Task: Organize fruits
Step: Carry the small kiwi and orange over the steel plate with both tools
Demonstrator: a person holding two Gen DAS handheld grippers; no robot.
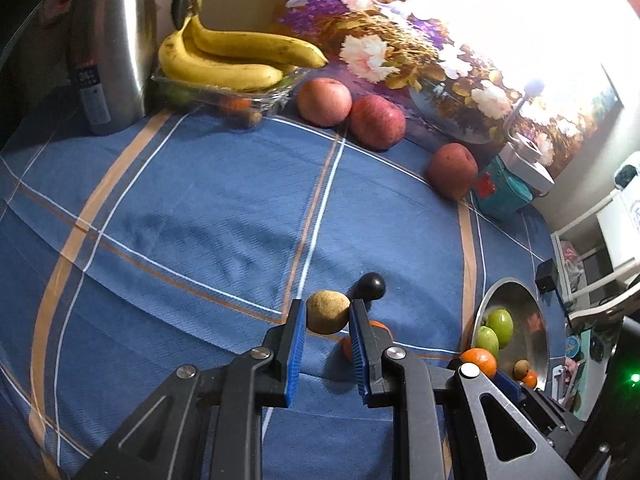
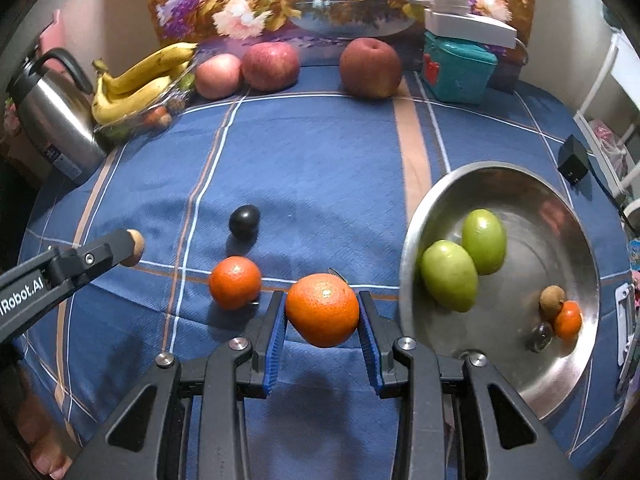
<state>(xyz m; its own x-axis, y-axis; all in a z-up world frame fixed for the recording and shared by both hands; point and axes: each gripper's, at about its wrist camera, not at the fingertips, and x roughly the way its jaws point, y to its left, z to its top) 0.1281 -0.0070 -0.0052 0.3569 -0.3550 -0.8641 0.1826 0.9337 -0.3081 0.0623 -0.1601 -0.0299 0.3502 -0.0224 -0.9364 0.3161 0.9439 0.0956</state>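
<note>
My left gripper (image 1: 327, 314) is shut on a small round brown fruit (image 1: 327, 311) and holds it above the blue checked cloth; from the right wrist view the same left gripper (image 2: 134, 248) reaches in at the left with that brown fruit (image 2: 136, 247) at its tip. My right gripper (image 2: 322, 312) is shut on an orange (image 2: 322, 309), just left of the steel bowl (image 2: 520, 368). On the cloth lie a second orange (image 2: 235, 282) and a dark plum (image 2: 244, 221). The bowl holds two green fruits (image 2: 450, 274), a small orange and a brown fruit.
Along the back stand a steel kettle (image 1: 108, 48), a clear tray with bananas (image 1: 236, 56), three red apples (image 1: 324, 101), a teal box (image 2: 458, 68) and a flowered cushion. A black adapter (image 2: 573, 160) lies at the right edge.
</note>
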